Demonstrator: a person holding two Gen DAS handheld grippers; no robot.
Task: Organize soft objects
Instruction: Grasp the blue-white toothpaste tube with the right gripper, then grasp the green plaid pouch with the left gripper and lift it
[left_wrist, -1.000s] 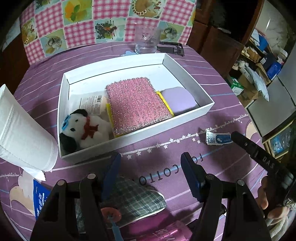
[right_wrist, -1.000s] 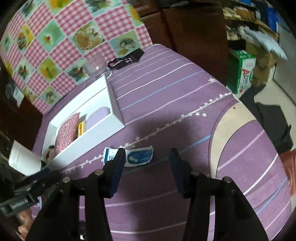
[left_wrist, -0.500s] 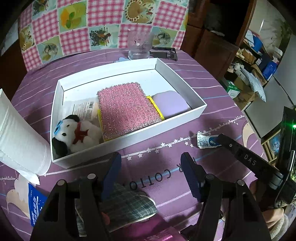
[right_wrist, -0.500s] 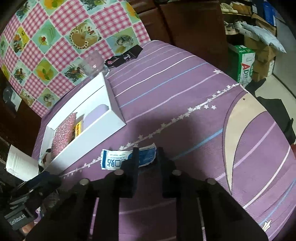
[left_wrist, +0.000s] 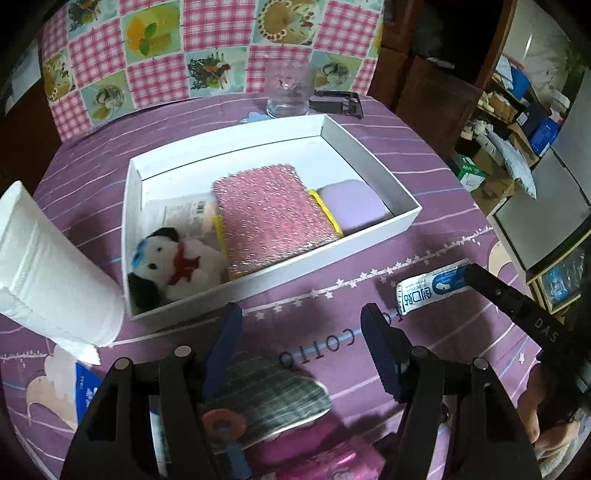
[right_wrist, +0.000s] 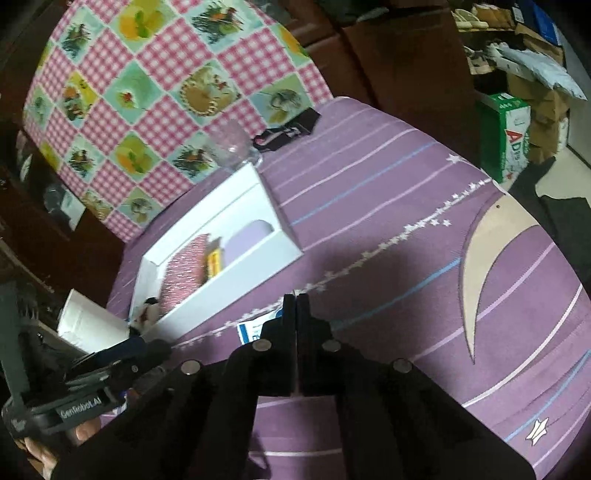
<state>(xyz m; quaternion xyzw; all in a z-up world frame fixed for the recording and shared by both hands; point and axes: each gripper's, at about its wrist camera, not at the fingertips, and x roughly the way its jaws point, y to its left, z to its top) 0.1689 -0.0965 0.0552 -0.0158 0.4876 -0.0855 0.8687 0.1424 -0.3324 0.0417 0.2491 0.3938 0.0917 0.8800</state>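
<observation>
A white box (left_wrist: 369, 147) on the purple tablecloth holds a plush dog (left_wrist: 173, 262), a pink sparkly sponge (left_wrist: 269, 210), a lilac pad (left_wrist: 351, 205) and a clear packet (left_wrist: 184, 214). My left gripper (left_wrist: 301, 336) is open, in front of the box and above a plaid fabric piece (left_wrist: 273, 398). My right gripper (right_wrist: 295, 306) is shut on a white and blue packet (left_wrist: 432, 288), whose left end shows in the right wrist view (right_wrist: 255, 328). The box also shows in that view (right_wrist: 258, 266).
A white paper roll (left_wrist: 48, 273) lies left of the box. A glass (left_wrist: 290, 92) and a black clip (left_wrist: 338, 103) stand behind it. A pink packet (left_wrist: 332, 461) and a blue packet (left_wrist: 86, 387) lie near the front edge. Floor clutter is on the right.
My right gripper has closed from wide open onto the white and blue packet. My left gripper has stayed open over the plaid piece, drawing back slightly from the box.
</observation>
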